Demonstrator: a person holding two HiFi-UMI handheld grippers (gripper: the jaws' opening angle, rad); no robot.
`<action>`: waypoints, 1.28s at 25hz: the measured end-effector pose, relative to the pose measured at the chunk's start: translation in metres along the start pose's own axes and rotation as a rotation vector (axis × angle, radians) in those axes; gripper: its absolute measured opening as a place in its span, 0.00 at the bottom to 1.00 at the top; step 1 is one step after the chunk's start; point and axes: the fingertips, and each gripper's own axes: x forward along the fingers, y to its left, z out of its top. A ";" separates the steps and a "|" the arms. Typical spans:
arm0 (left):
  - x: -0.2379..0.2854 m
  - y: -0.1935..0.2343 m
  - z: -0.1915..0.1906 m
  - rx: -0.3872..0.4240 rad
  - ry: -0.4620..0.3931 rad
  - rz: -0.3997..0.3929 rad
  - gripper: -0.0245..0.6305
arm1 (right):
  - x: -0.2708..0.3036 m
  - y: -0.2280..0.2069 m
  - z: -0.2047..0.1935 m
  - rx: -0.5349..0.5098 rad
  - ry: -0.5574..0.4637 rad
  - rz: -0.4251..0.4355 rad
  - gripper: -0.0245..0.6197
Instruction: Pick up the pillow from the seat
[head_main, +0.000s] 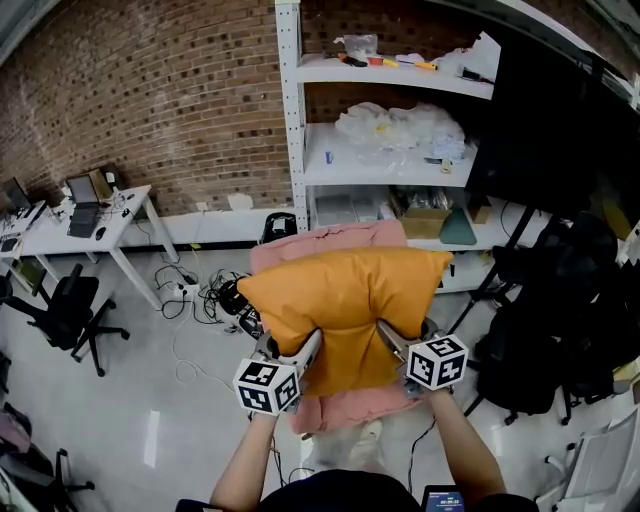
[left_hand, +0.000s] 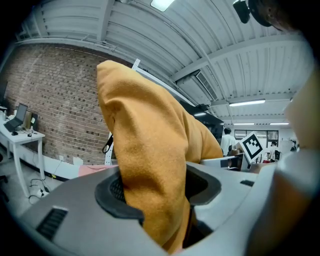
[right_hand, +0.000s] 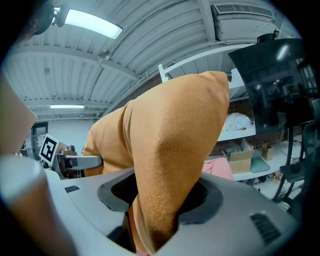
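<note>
Orange pillow (head_main: 345, 295): lower edge clenched by left tool (head_main: 304, 350) and right tool (head_main: 392, 342). Risk: shallow fabric pinch slips and it drops.

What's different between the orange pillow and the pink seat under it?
Colour: the pillow is mustard orange, the seat pale pink. Grip: the left gripper and right gripper pinch the pillow's near edge; neither grips the seat. Position: the pillow hides the seat's middle in the head view, leaving only pink edges showing. Both look like soft fabric.
</note>
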 end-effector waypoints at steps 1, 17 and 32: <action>-0.004 0.000 0.000 0.000 -0.001 -0.002 0.40 | -0.002 0.003 0.000 -0.001 -0.001 -0.001 0.41; -0.046 0.005 0.001 0.009 -0.011 -0.024 0.40 | -0.016 0.046 -0.007 -0.002 -0.017 -0.024 0.41; -0.034 -0.002 0.019 0.028 -0.029 -0.020 0.40 | -0.018 0.035 0.011 -0.007 -0.038 -0.021 0.41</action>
